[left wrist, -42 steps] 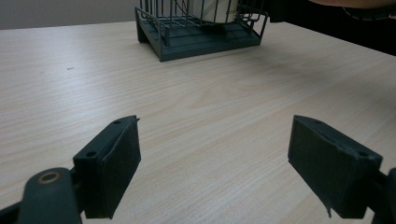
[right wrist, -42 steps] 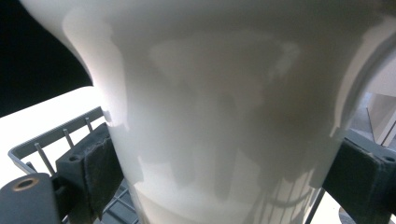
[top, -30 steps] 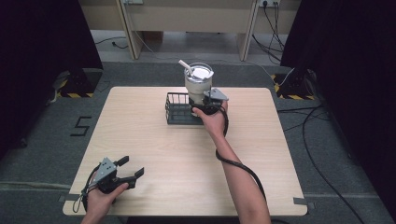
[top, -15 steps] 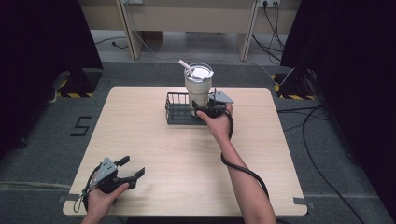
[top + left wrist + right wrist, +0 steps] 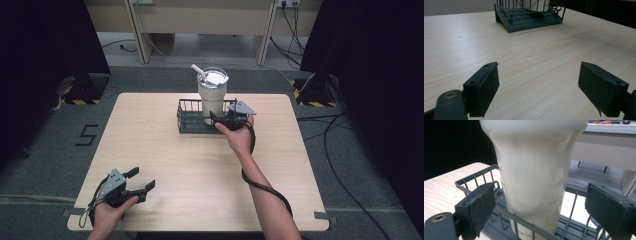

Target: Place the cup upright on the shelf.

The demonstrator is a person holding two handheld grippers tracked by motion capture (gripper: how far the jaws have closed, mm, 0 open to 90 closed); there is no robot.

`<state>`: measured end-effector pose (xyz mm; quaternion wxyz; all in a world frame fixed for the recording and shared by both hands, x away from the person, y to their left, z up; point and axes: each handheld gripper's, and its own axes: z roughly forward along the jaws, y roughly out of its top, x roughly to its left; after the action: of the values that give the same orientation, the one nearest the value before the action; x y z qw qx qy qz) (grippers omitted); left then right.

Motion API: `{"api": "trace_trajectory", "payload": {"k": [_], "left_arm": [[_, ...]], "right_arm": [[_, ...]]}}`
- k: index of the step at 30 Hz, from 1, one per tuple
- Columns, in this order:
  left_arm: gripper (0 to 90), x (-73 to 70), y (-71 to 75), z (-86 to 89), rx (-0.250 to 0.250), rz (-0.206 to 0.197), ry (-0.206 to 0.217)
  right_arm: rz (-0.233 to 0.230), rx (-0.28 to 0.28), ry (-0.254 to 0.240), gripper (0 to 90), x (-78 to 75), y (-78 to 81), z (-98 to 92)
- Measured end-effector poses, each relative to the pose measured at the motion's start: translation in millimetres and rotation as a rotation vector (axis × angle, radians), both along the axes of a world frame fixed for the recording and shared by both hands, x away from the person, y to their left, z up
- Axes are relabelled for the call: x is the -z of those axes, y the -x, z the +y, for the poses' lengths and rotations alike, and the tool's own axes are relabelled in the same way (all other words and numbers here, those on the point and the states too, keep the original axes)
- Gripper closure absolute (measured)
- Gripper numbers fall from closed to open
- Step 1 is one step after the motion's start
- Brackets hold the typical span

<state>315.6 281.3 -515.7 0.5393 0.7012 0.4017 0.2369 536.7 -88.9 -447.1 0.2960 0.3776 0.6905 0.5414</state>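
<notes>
Right gripper [image 5: 220, 120] has backed off the tall cream tumbler [image 5: 212, 97], jaws apart | tumbler upright in dark wire basket [image 5: 190, 116] near table's far edge | left gripper [image 5: 136, 186] open, near-left corner | step: release; next: withdraw clear.

The cup [image 5: 211, 97] is cream-white with a clear lid and a white straw [image 5: 198, 70]. It stands in a dark grey wire basket [image 5: 192, 120]. The counter [image 5: 165, 150] is pale wood with fine grain. Both tongs [image 5: 141, 186] [image 5: 220, 119] are black, with grey plates.
</notes>
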Motion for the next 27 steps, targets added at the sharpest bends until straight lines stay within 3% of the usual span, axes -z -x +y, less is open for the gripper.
{"api": "trace_trajectory", "payload": {"k": [27], "left_arm": [[16.2,1.4,0.5,-0.1,-0.004,0.008,-0.004]], "right_arm": [[-0.009,-0.004,-0.015,14.7,-1.7,37.4,-28.0]]}}
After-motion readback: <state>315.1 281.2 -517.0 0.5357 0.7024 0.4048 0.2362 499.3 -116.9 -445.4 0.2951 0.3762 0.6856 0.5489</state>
